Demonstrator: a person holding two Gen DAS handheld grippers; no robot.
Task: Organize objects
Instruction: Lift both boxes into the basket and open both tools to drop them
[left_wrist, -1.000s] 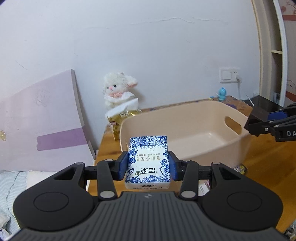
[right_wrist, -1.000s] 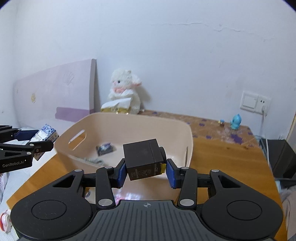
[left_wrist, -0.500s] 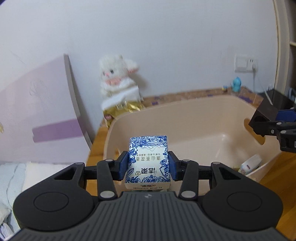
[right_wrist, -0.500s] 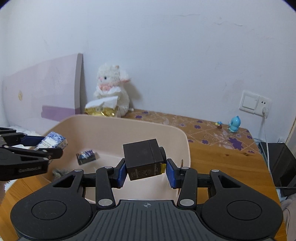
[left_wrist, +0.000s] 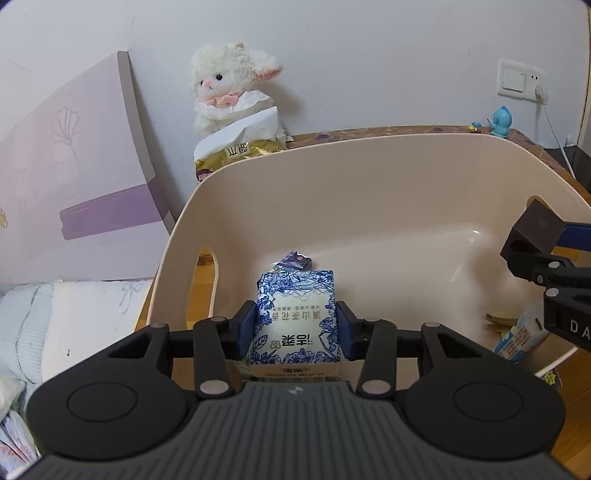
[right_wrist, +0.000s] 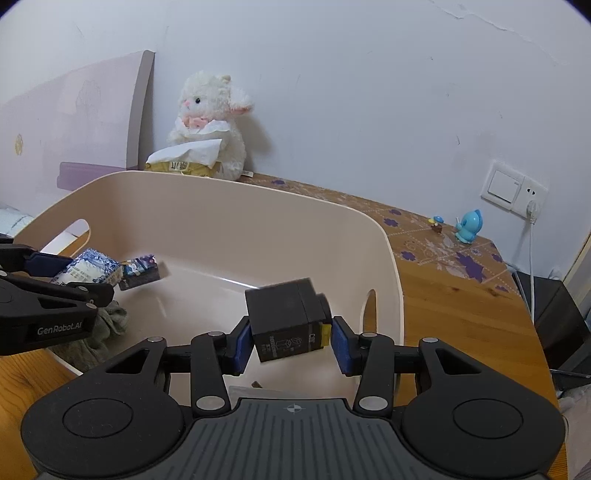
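Note:
My left gripper (left_wrist: 295, 325) is shut on a blue-and-white tissue pack (left_wrist: 295, 317) and holds it above the left end of the beige plastic bin (left_wrist: 369, 173). My right gripper (right_wrist: 291, 343) has its jaws slightly parted around a black box (right_wrist: 286, 319), which tilts with a gap at the right pad; it hangs over the bin's right end (right_wrist: 384, 251). Each gripper shows in the other's view: the left one (right_wrist: 70, 273), the right one (left_wrist: 535, 243).
Inside the bin lie a small dark printed packet (right_wrist: 140, 271), a grey-green cloth (right_wrist: 103, 328) and a blue-white packet (left_wrist: 521, 332). Behind it stand a white plush lamb (left_wrist: 229, 85) with a tissue bag (left_wrist: 240, 151), a purple board (left_wrist: 74, 166) and a blue figurine (right_wrist: 469, 230).
Both grippers have moved forward over the bin and tilted down into it. The right jaws have opened a little, and the black box has tipped.

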